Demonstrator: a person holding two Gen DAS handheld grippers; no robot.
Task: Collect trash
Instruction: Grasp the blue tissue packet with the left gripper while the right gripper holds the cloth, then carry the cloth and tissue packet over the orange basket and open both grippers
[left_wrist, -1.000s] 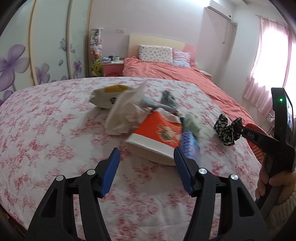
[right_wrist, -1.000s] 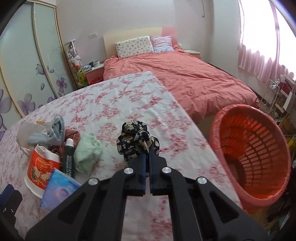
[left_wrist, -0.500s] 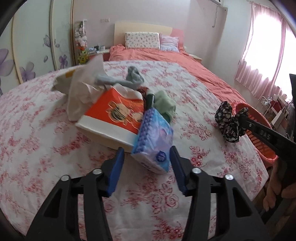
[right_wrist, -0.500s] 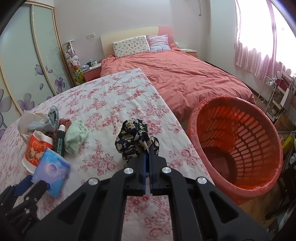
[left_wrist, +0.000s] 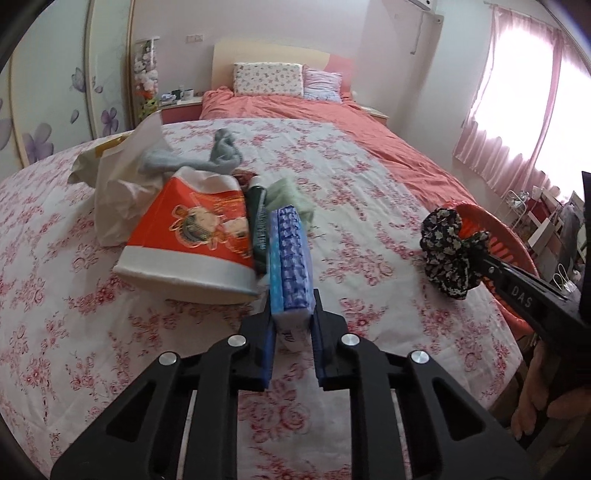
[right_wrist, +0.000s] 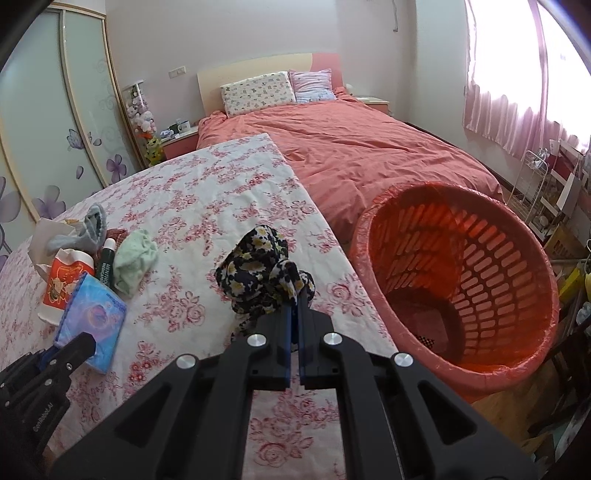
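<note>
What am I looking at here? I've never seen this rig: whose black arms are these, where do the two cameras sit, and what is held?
No robot here: a person holds a pair of black tongs in each hand, with a fisheye camera on each looking forward along its fingers. The left view shows the left tongs closing on a blue tissue pack, which sits between the pads. The right view shows the right tongs shut on a dark floral fabric piece, near an orange basket beside the bed. On the floral bedspread lie an orange paper bowl, a dark green tube, a pale green cloth, a grey sock and a white bag.
</note>
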